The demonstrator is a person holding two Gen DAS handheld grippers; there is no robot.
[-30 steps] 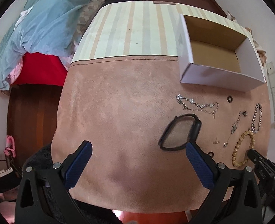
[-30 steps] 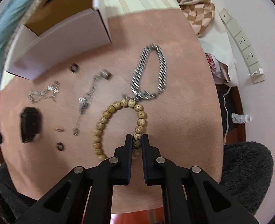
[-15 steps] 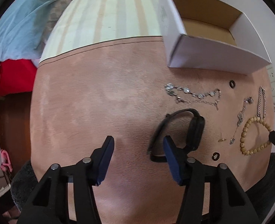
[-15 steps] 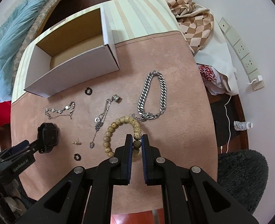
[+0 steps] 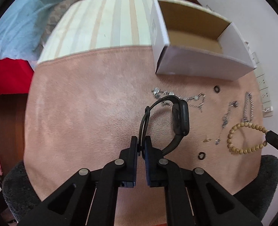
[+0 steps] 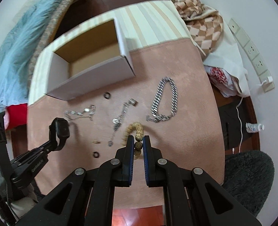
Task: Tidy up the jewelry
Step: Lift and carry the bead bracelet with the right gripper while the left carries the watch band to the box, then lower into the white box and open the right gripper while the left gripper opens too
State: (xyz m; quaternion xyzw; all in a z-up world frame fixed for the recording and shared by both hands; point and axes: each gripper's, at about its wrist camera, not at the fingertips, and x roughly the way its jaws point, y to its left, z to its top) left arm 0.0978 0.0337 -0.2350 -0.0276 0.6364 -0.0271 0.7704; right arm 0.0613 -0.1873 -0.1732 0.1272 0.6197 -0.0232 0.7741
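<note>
Black smartwatch (image 5: 180, 117) pinched by its thin strap in the left gripper (image 5: 141, 141), jaws pressed together on the band, watch case tilted up off the pink suede cloth (image 5: 86, 103); seen from the right wrist as the same watch (image 6: 60, 130) raised at the tip of the left gripper (image 6: 54, 143), casting a shadow on the cloth below. Wooden bead bracelet (image 6: 137, 133) clamped between the fingers of the right gripper (image 6: 138, 141), jaws closed on one or two beads, loop curling up and forward from the tips; from the left wrist the bracelet (image 5: 239, 137) hangs open as a ring with the right gripper (image 5: 269, 136) gripping its far side. Lying loose on the cloth: a thin silver link bracelet (image 6: 80, 113) just beyond the watch; a slim silver chain with small charms (image 6: 121, 116) between the two grippers; a heavy silver curb-chain bracelet (image 6: 164, 101) to the right; two small dark rings, one (image 6: 107, 95) near the box, one (image 6: 96, 154) nearer the grippers; a tiny gold earring (image 6: 96, 141) beside the chain's end. White cardboard box (image 6: 93, 73), open-topped with brown inside, standing at the cloth's far edge, partly on a striped cover (image 6: 154, 20). Blue quilt (image 6: 20, 43) heaped at far left; checked fabric (image 6: 201, 20) and wall sockets (image 6: 252, 50) at right.
</note>
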